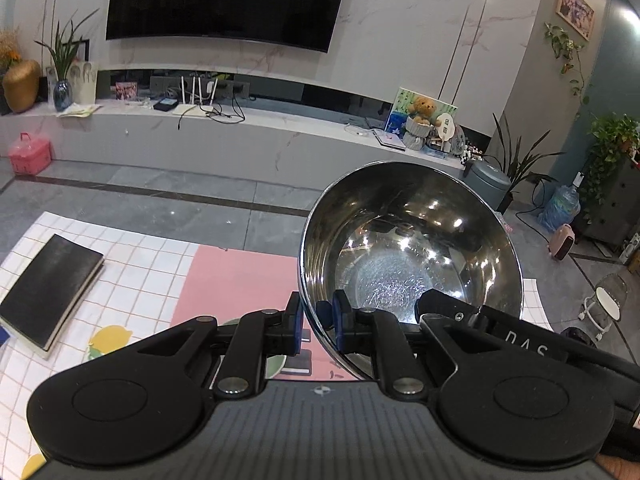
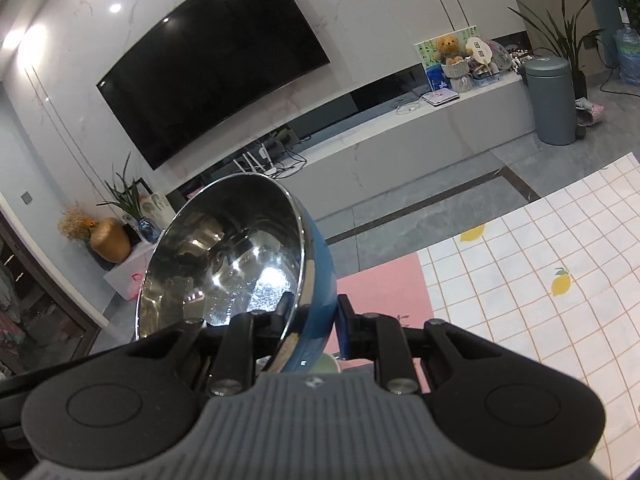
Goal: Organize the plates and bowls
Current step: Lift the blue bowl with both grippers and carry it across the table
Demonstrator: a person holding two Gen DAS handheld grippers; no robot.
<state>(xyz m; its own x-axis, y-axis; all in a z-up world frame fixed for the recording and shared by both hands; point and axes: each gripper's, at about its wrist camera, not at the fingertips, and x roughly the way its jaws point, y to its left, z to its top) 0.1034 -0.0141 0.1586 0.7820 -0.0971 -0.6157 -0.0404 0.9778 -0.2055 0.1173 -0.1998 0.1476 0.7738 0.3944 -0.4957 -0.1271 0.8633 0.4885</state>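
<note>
Both tongs are clamped on the same steel bowl and it is up in the air, clear of the table! The left tongs (image 1: 318, 326) pinch the bowl (image 1: 412, 248) at its near left rim, one blue pad outside the wall and one inside. From the right wrist view, the right tongs (image 2: 316, 322) grip the opposite rim of the bowl (image 2: 236, 256), with its blue outer shell showing between the pads. The bowl tilts, its shiny inside facing the cameras. Below lies the table (image 1: 132, 280), covered in a white checked cloth with lemon prints, and a pink mat (image 1: 236, 284) sits on it. A black notebook (image 1: 48, 288) rests at the left of the table, well apart from the bowl
</note>
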